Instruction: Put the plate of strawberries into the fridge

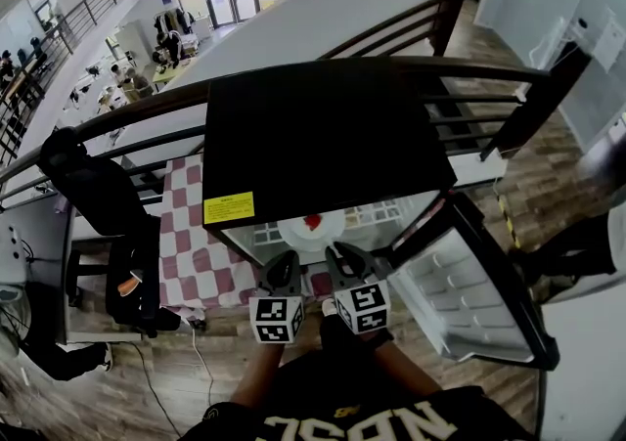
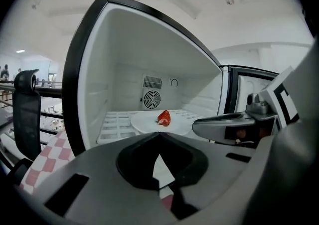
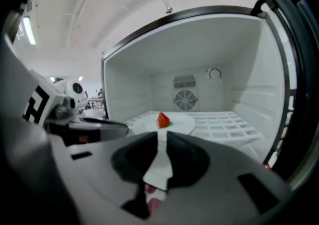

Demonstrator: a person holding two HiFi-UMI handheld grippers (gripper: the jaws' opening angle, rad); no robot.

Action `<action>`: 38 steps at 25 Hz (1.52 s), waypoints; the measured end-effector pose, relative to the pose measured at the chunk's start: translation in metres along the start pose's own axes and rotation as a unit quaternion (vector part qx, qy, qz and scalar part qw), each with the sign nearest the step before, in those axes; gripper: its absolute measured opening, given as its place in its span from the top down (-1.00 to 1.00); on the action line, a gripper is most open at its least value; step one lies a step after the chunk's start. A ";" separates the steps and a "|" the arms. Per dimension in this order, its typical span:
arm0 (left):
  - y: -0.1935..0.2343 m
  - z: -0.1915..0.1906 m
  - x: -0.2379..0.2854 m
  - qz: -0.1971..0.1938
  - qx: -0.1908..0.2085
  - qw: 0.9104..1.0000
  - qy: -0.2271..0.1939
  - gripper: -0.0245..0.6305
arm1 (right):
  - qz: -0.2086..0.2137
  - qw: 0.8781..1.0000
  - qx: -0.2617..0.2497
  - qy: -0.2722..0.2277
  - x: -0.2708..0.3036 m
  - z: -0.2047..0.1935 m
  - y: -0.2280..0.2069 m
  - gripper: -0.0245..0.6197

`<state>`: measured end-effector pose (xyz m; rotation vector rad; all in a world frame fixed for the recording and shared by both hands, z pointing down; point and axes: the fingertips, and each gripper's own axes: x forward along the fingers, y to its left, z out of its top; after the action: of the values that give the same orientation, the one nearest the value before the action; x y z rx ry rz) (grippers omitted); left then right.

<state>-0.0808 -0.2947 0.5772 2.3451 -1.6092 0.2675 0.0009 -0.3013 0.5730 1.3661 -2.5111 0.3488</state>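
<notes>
**Head view and both gripper views: stock of what I have on screen**

1. Fridge (image 1: 323, 136): small, with a black top and a white interior. Its door (image 1: 469, 283) stands wide open, swung out to the right in the head view. A yellow label (image 1: 229, 206) sits at the top's near left corner.
2. Plate (image 1: 311, 232): white and round, lying flat on the white slotted shelf (image 2: 112, 121) inside the fridge, toward the front. Neither gripper touches it.
3. Strawberry (image 1: 313, 222): I count one red berry on the plate (if there are more, no view shows them to me).
4. Left gripper (image 1: 289, 255): held just outside the fridge opening and pointing in at the plate. In the left gripper view its jaw tips meet, with nothing between them.
5. Right gripper (image 1: 335, 251): just beside the left one and aimed the same way. In the right gripper view I see a narrow slit between the jaws, and the plate shows through it from farther in. The pads press on nothing.
6. Checked cloth (image 1: 191, 253): red and white, covering the surface to the left of the fridge.
7. Chair (image 1: 108, 204): black, standing left of the cloth.
8. Railing (image 1: 411, 63): dark bars running behind the fridge.
</notes>
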 end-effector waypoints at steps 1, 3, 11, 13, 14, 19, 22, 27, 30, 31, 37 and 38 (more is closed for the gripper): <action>0.001 0.000 0.003 0.001 0.006 1.000 0.001 0.86 | 0.001 1.000 -0.002 -0.001 0.002 0.002 0.001 0.73; 0.002 -0.001 0.009 0.004 0.011 1.000 0.007 0.86 | 0.003 1.000 -0.005 -0.001 0.006 0.005 0.002 0.76; 0.011 0.006 0.028 0.010 0.007 1.000 0.011 0.86 | -0.002 1.000 -0.021 0.001 0.025 0.010 -0.006 0.78; 0.014 0.006 0.032 0.015 0.006 1.000 0.015 0.86 | -0.002 1.000 -0.022 0.001 0.030 0.012 -0.008 0.79; 0.016 0.005 0.034 0.016 0.005 1.000 0.018 0.86 | -0.001 1.000 -0.022 0.001 0.032 0.014 -0.009 0.79; 0.018 0.013 0.046 0.012 0.014 0.999 0.039 0.86 | -0.007 1.000 -0.026 0.009 0.044 0.018 -0.015 0.79; 0.018 0.017 0.053 0.012 0.017 0.999 0.050 0.86 | -0.011 0.999 -0.031 0.020 0.049 0.020 -0.019 0.79; 0.021 0.020 0.061 0.018 0.018 0.998 0.059 0.86 | -0.011 0.999 -0.036 0.027 0.057 0.023 -0.023 0.79; 0.020 0.019 0.061 0.019 0.013 0.998 0.060 0.86 | -0.009 0.999 -0.028 0.029 0.056 0.022 -0.024 0.79; 0.020 0.019 0.060 0.018 0.010 0.998 0.059 0.86 | -0.009 0.999 -0.025 0.028 0.056 0.022 -0.024 0.79; 0.017 0.021 0.050 0.020 0.007 0.999 0.045 0.86 | -0.008 1.000 -0.022 0.016 0.044 0.028 -0.019 0.79; 0.015 0.023 0.046 0.019 0.003 0.999 0.040 0.86 | -0.007 1.000 -0.020 0.015 0.041 0.028 -0.017 0.79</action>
<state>-0.0784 -0.3478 0.5714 2.2799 -1.6180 0.3698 -0.0092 -0.3511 0.5620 1.3536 -2.4696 0.3111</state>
